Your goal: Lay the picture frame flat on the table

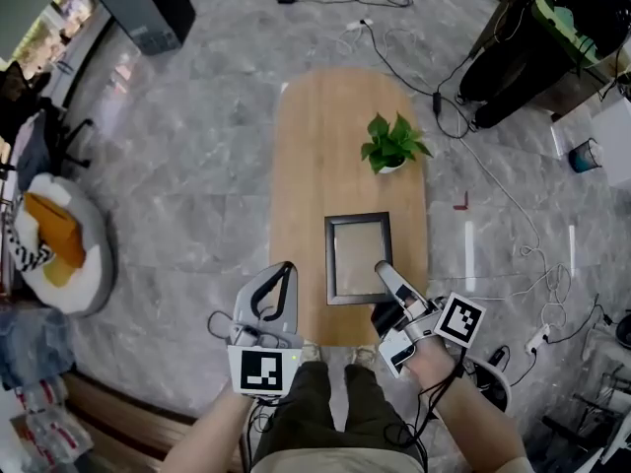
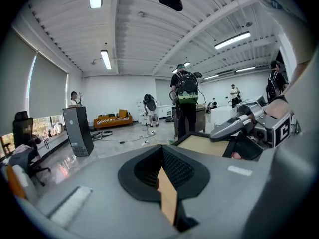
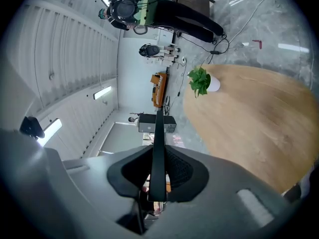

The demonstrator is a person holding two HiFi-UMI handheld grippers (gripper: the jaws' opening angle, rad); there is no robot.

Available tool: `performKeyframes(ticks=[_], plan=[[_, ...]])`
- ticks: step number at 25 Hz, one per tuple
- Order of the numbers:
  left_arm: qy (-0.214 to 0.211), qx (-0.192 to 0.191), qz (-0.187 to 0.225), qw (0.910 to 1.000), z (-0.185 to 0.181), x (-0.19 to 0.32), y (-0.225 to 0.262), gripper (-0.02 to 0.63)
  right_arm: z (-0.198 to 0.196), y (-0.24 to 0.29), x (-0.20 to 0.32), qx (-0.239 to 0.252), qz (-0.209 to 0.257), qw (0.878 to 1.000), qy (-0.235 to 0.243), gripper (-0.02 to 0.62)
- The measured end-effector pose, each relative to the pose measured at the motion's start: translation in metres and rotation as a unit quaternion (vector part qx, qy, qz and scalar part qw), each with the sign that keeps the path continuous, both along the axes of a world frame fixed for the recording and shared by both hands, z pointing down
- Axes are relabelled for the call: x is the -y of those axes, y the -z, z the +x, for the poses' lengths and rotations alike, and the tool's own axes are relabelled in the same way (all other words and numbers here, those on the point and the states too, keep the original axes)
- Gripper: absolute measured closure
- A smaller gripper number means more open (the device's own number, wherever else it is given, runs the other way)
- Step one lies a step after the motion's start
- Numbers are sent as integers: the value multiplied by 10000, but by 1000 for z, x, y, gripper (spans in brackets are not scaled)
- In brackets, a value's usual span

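Observation:
The dark-rimmed picture frame (image 1: 357, 257) shows face up on the near end of the oval wooden table (image 1: 315, 136). Whether it rests fully flat I cannot tell. My right gripper (image 1: 383, 267) is shut on its near right corner. In the right gripper view the frame (image 3: 158, 148) runs edge-on between the pads of that gripper (image 3: 158, 178). My left gripper (image 1: 288, 267) hovers at the table's near left edge, fingertips together, holding nothing. From the left gripper (image 2: 167, 183) I see the frame (image 2: 202, 146) to the right with the right gripper (image 2: 219, 132) on it.
A small potted plant (image 1: 391, 144) stands on the table beyond the frame. Cables (image 1: 414, 77) trail over the grey floor to the right. A black tower case (image 1: 148, 6) is at the far left, a round cushion (image 1: 54, 249) to the left. People (image 2: 187, 101) stand in the room.

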State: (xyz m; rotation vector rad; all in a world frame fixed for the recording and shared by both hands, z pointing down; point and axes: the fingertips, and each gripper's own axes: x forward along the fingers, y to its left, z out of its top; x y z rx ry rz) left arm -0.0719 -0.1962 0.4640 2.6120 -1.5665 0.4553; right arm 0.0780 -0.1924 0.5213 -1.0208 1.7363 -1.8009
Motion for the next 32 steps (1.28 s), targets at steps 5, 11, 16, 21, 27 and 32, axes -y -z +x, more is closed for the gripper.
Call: performKeyframes(ticks=[5, 11, 16, 21, 27, 32], plan=[[1, 8, -303, 9995, 1, 11, -55, 586, -2, -54, 9, -147, -98, 9998, 61, 526], [-31, 85, -628, 9980, 4, 13, -124, 586, -5, -118, 7, -187, -317, 9993, 118, 526], [-11, 140, -894, 9959, 5, 12, -179, 586, 2, -176, 7, -239, -488, 9985, 60, 526], [-6, 162, -1118, 9936, 6, 7, -232, 586, 2, -227, 7, -337, -629, 9974, 88, 526], [-44, 232, -1341, 9907, 10, 6, -278, 586, 2, -279, 6, -550, -830, 9949, 163, 526], [-44, 252, -1516, 9881, 12, 4, -305, 586, 4, -307, 5, -777, -917, 9924, 244, 526]])
